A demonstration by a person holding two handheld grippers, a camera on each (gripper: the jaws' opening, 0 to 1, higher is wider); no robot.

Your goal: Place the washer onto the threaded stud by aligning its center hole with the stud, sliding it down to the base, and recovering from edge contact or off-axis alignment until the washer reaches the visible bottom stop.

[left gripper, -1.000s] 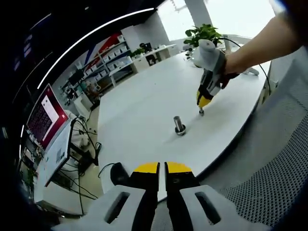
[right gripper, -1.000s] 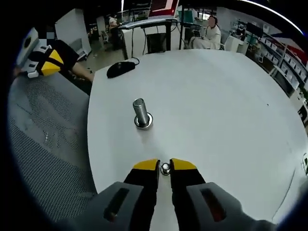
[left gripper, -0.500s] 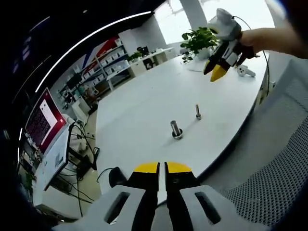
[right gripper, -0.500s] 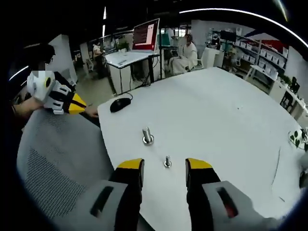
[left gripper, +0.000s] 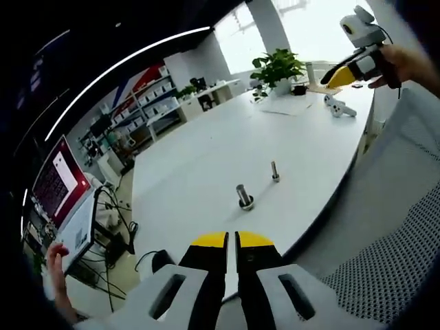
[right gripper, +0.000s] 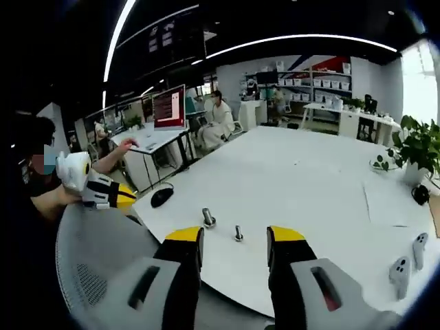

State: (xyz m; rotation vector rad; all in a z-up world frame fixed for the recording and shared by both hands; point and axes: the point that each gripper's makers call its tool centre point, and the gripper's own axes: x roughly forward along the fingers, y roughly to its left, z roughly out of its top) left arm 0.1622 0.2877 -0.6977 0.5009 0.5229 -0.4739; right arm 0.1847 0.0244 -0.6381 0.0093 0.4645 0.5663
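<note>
While the left claw [left gripper: 232, 239] is sitting closed and empty nearest, the right claw [right gripper: 235, 235] is gaping empty; beyond, on the tabletop [right gripper: 309, 185], a small bolt-like piece [right gripper: 238, 234] is standing beside the threaded stud [right gripper: 207, 218]. Likely light, rigid, slippery; grip its edges.

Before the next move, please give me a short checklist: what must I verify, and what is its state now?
1. Right gripper open and empty: ok, jaws wide apart.
2. Left gripper free: ok, jaws closed with nothing between them, held back off the table.
3. Larger stud upright: ok.
4. Smaller stud upright beside it, apart: ok.
5. Washer seated at the bottom stop: cannot tell, too small to make out.
6. Grippers near the studs: not ok, both are far away.
</note>
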